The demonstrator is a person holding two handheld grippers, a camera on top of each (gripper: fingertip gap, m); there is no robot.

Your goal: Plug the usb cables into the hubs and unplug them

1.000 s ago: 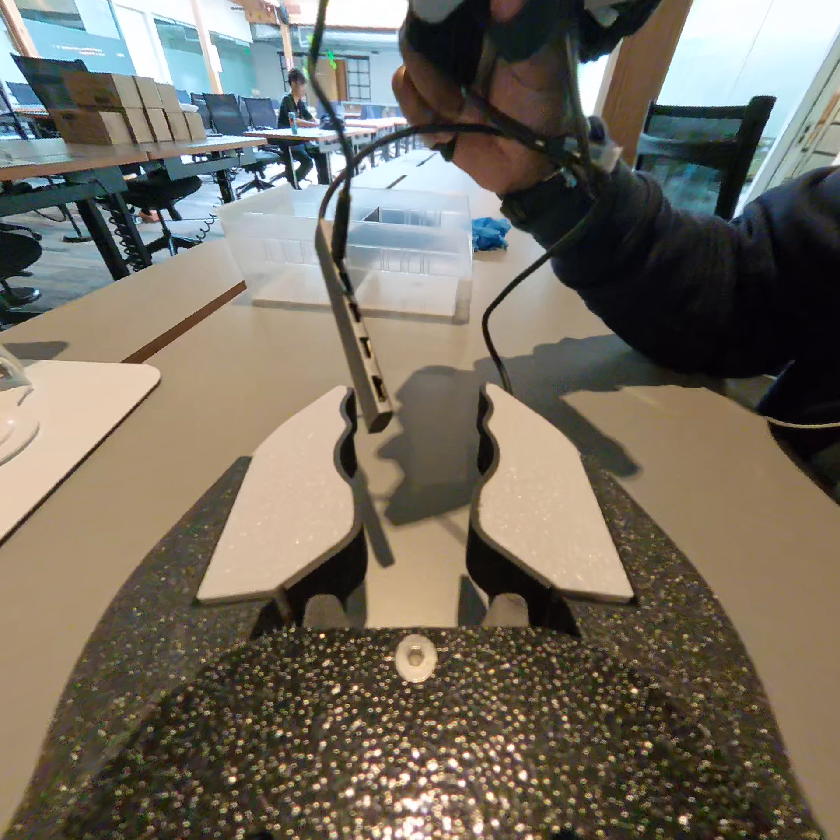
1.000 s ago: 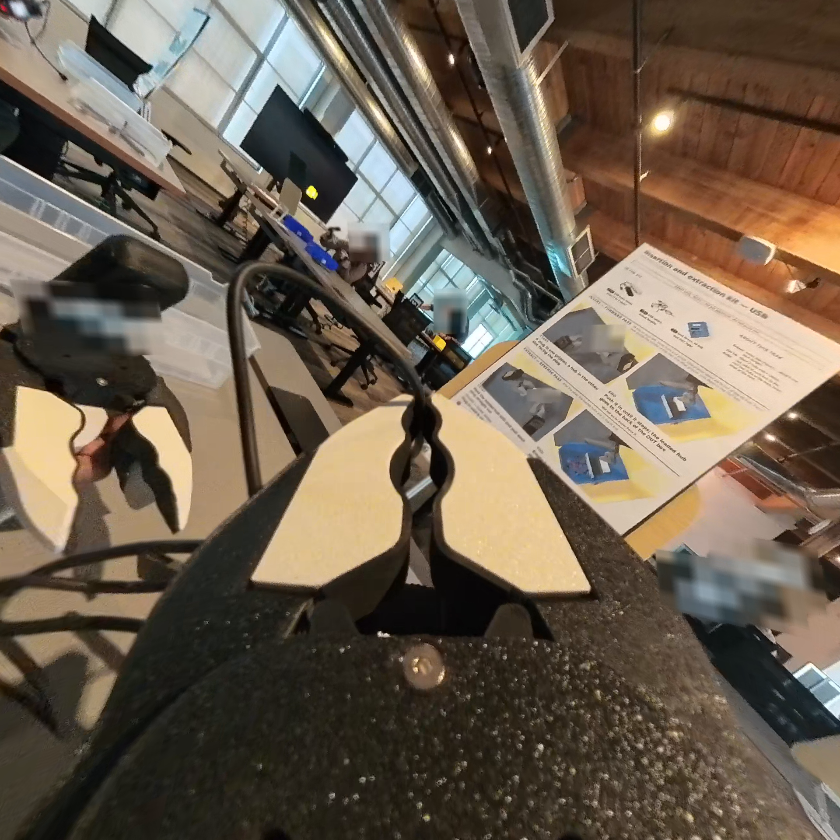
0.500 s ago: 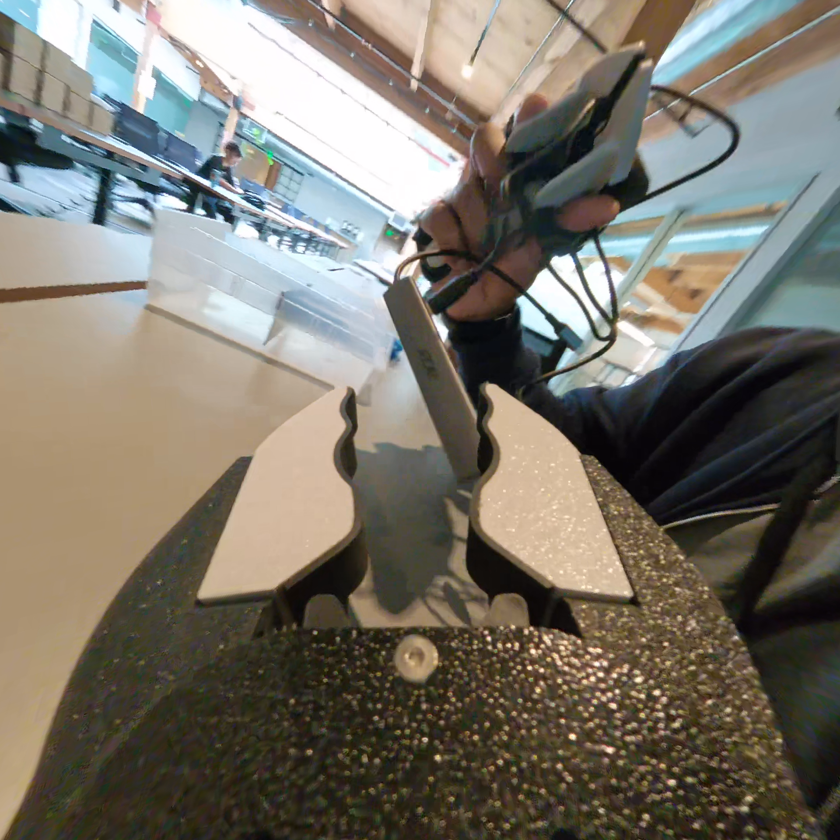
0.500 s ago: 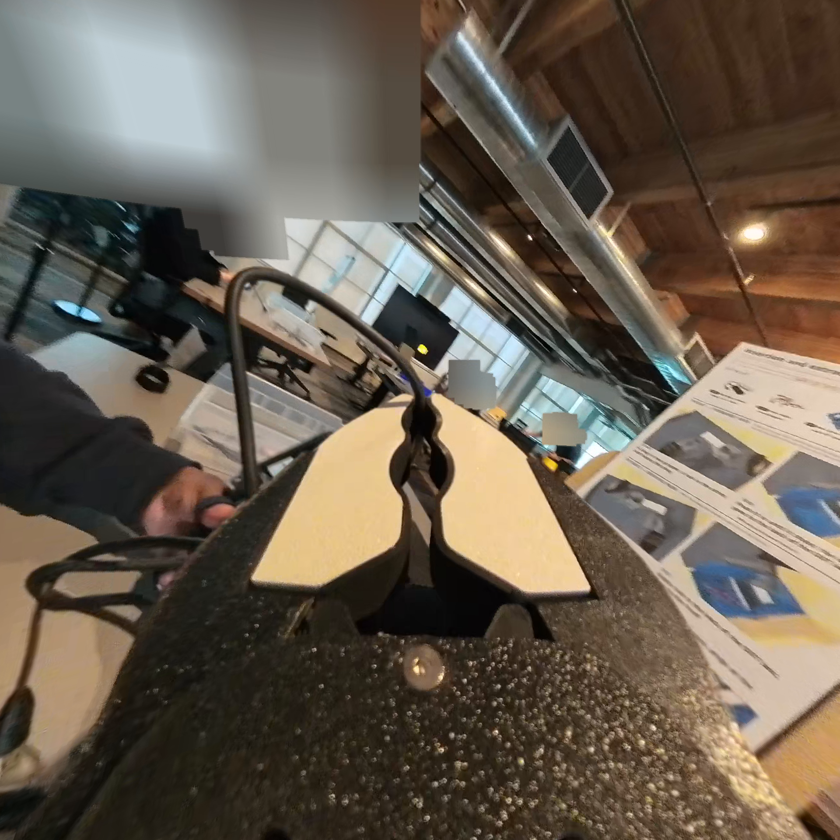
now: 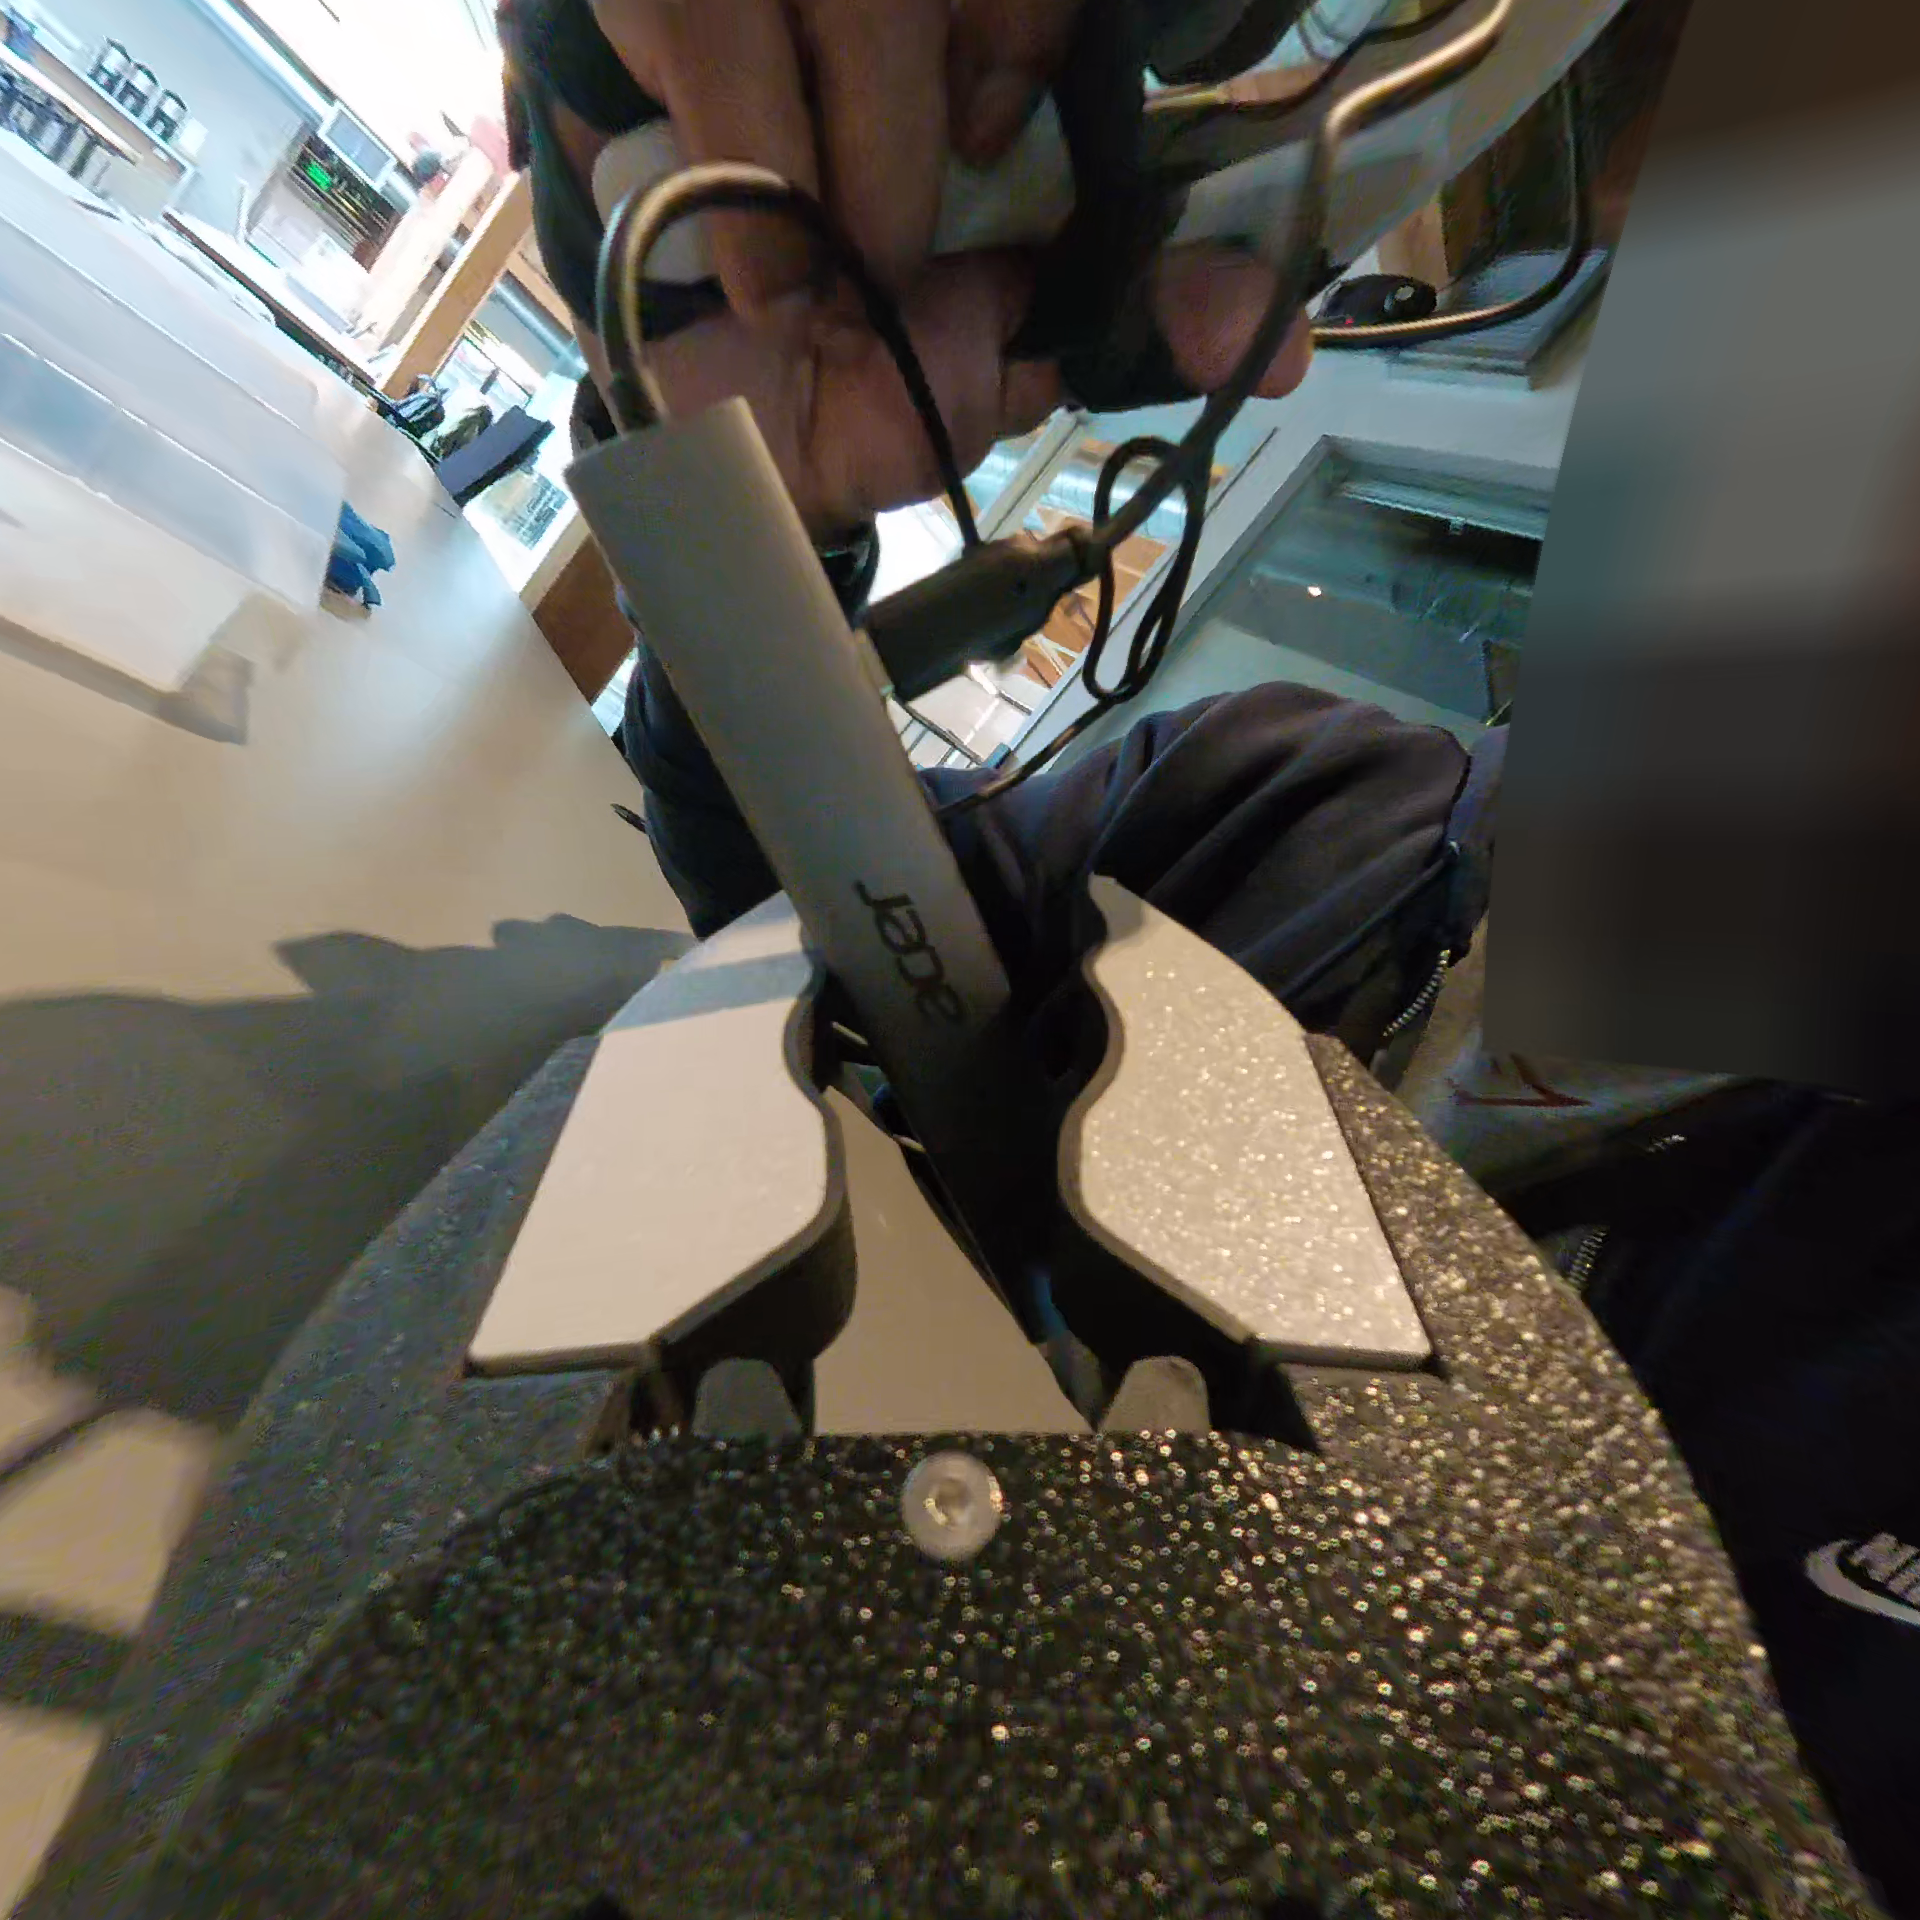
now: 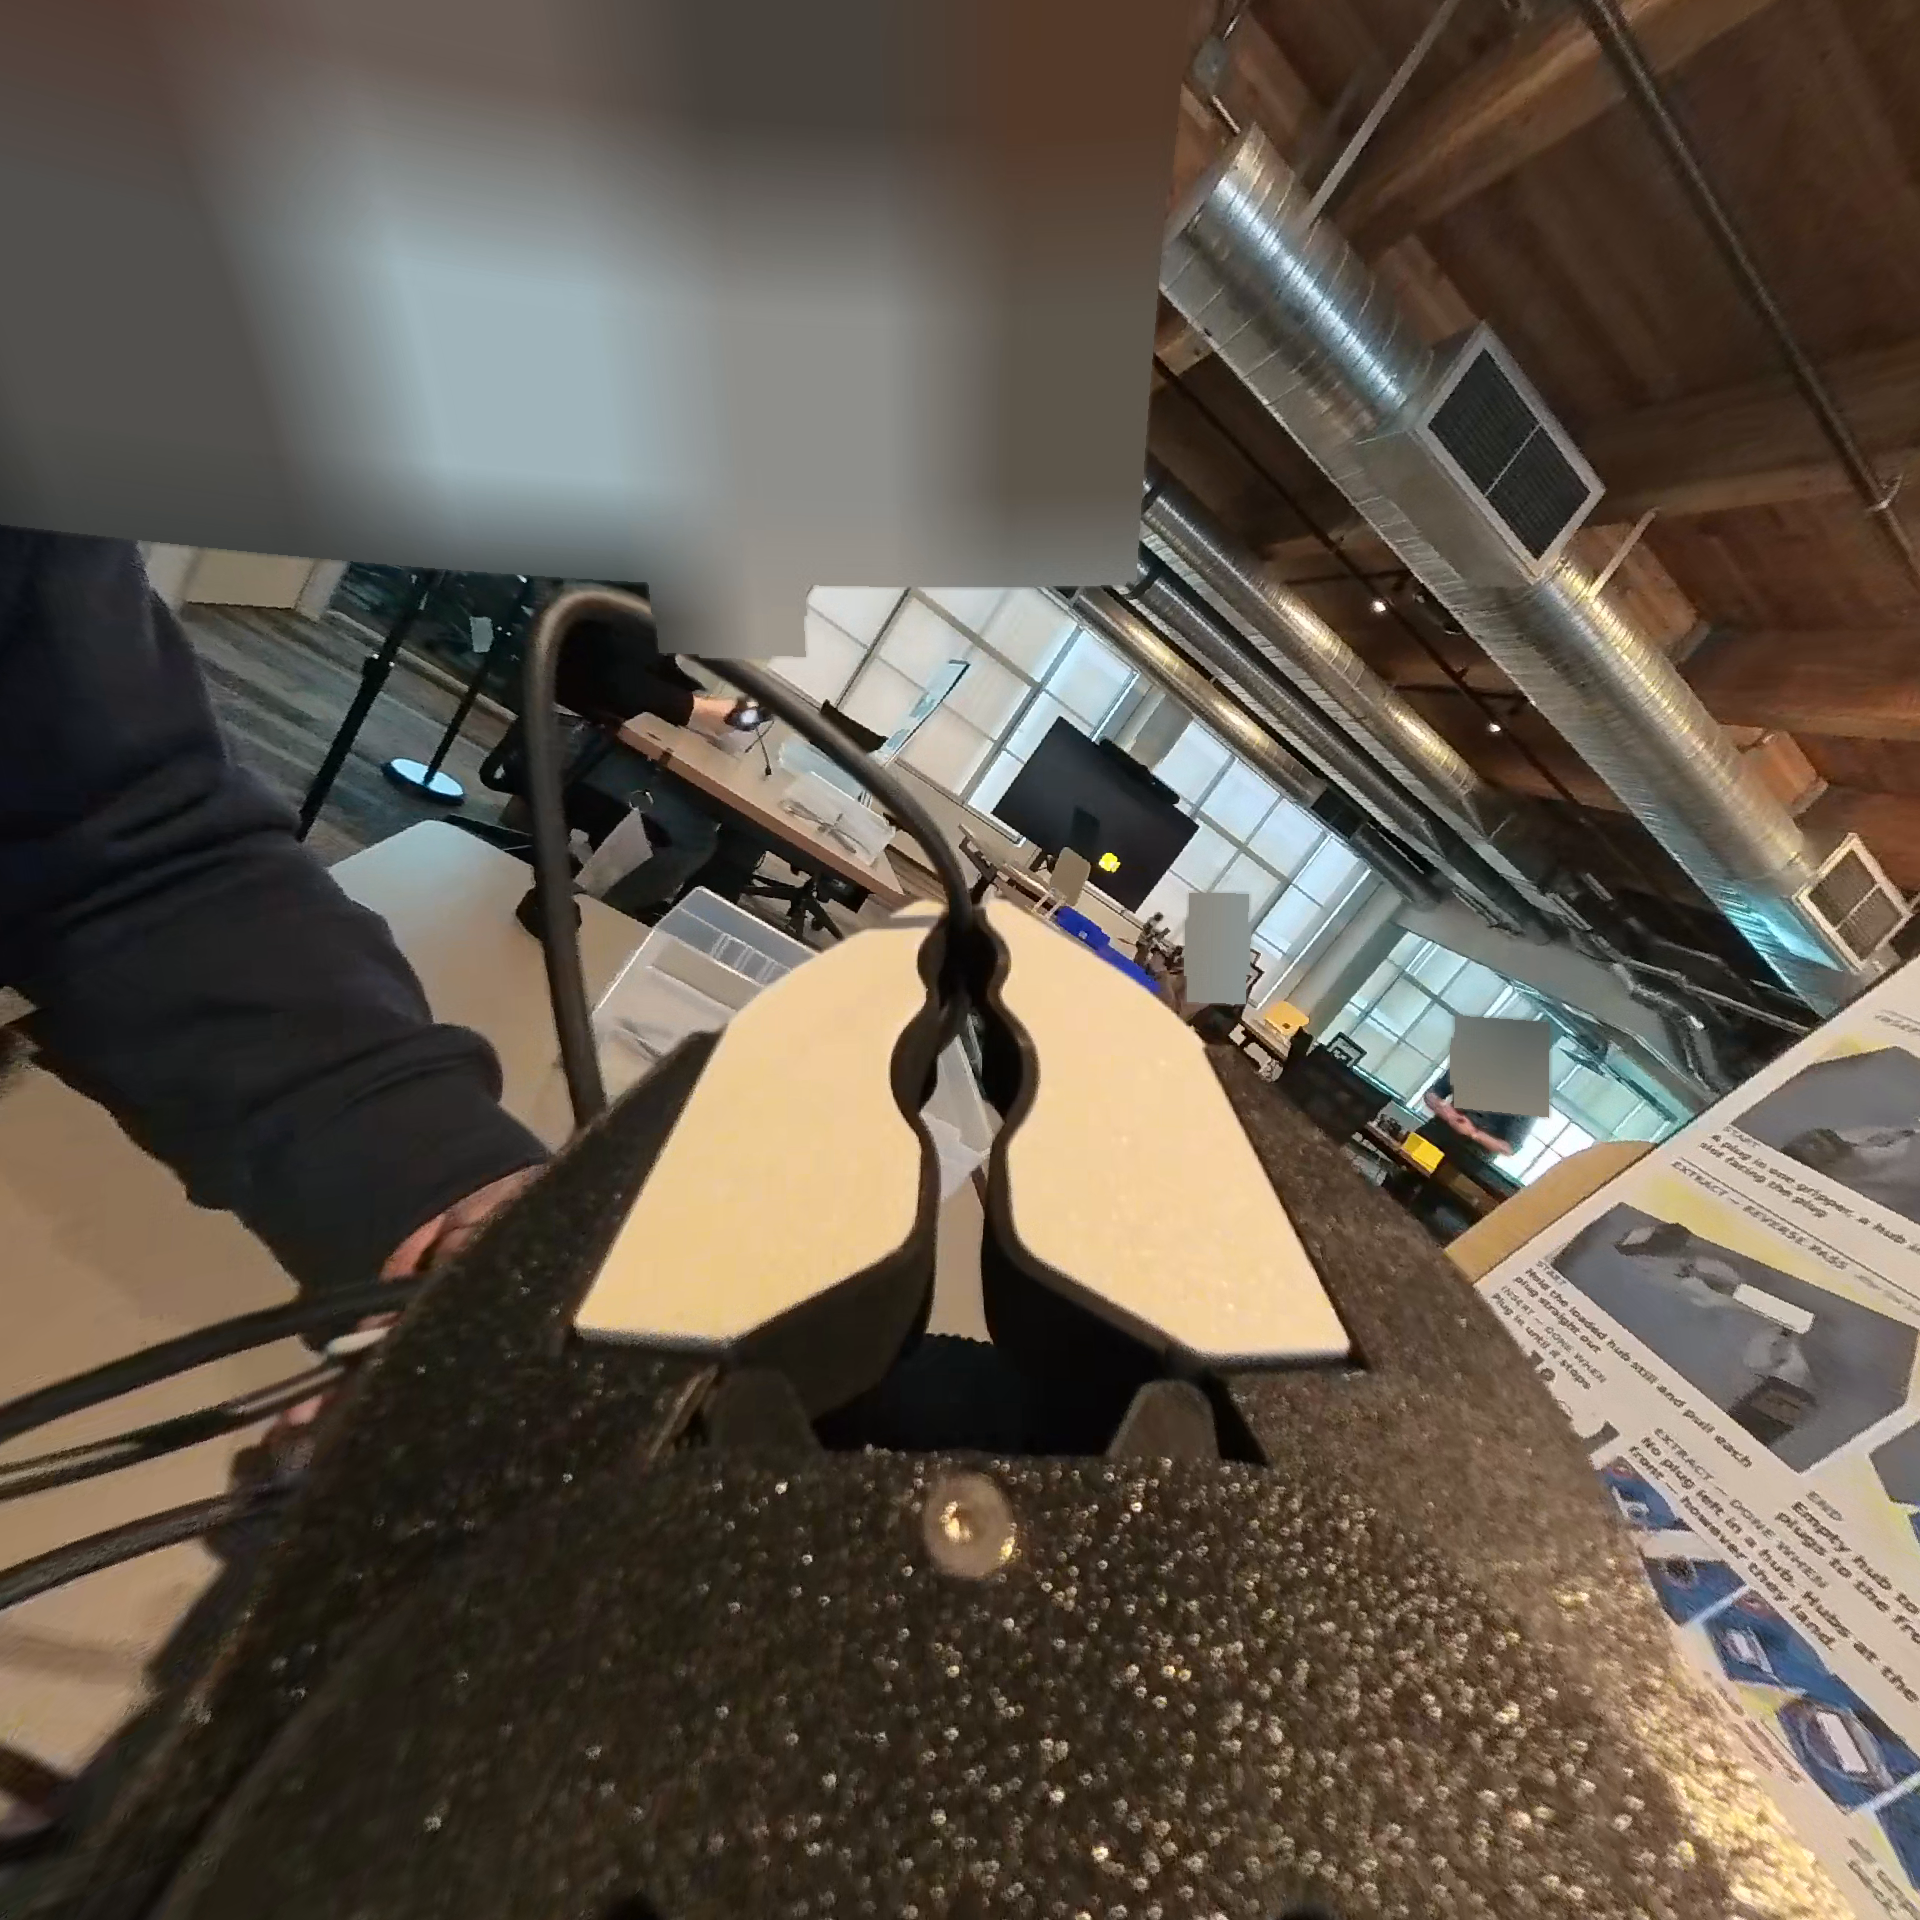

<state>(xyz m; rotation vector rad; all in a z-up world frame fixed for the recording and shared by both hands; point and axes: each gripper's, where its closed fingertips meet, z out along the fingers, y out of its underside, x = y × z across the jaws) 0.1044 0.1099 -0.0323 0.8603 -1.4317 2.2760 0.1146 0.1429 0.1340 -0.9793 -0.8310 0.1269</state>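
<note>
The hub (image 5: 800,748) has slid between the left tool's (image 5: 951,997) parted fingers; the right tool (image 6: 966,966) pinches a cable (image 6: 551,852).

A smooth, matt grey metal finish was seen on the hub (image 5: 790,727); a rough, glittering black surface on the left gripper (image 5: 951,1049).

Hub (image 5: 800,748) stands tilted between the fingers of the left gripper (image 5: 951,1023) — plug (image 5: 971,613) at its right side, hand (image 5: 914,260) above, bins (image 5: 156,520) far left on the table (image 5: 312,831).
</note>
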